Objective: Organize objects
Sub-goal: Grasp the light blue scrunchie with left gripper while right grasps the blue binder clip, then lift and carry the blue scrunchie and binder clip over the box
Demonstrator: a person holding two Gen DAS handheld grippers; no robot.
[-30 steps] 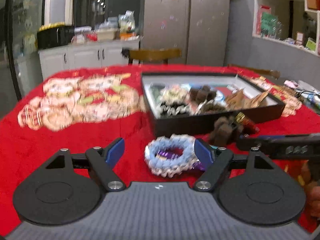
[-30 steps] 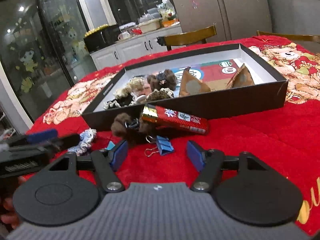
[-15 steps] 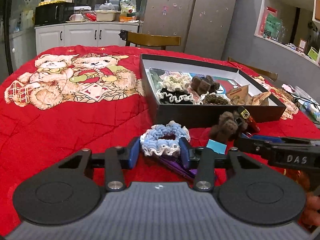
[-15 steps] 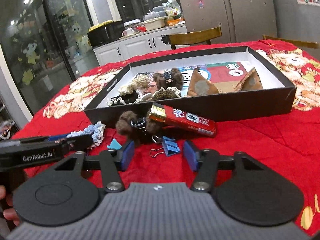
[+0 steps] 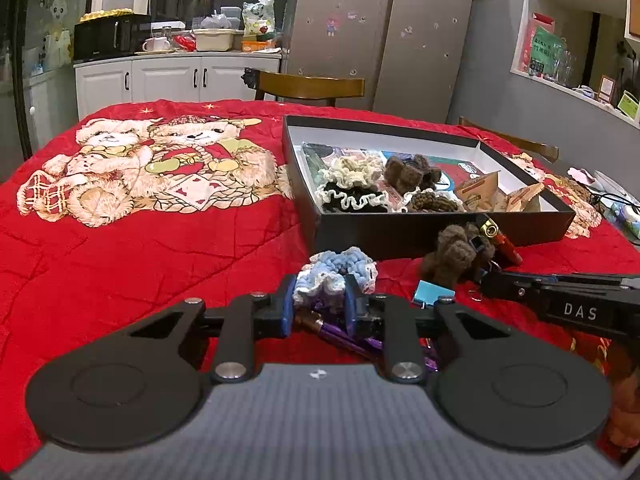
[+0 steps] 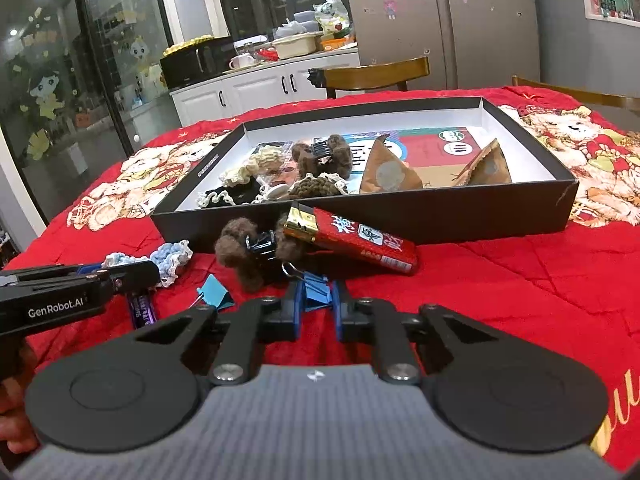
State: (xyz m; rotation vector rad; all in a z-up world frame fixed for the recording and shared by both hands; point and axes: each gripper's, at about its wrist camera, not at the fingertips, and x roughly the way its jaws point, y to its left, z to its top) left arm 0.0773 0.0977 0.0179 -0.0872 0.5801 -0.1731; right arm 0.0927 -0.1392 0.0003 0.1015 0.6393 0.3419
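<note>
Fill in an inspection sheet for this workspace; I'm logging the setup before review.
Surface: red bear-print cloth, wrinkled.
Job's things: black box holds scrunchies and paper packets; red packet and brown fuzzy clip lie in front of it.
Clutter: purple wrapper, loose blue binder clip.
Grippers: left gripper, just closing, pinches blue scrunchie; right gripper, just closing, pinches blue clip.
Cables: cord at table edge.
Surroundings: chair, fridge, cabinets.

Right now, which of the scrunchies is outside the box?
The blue-and-white scrunchie, pinched in the left hand-held gripper on the red cloth; the cream, black and brown ones lie inside the black box.
</note>
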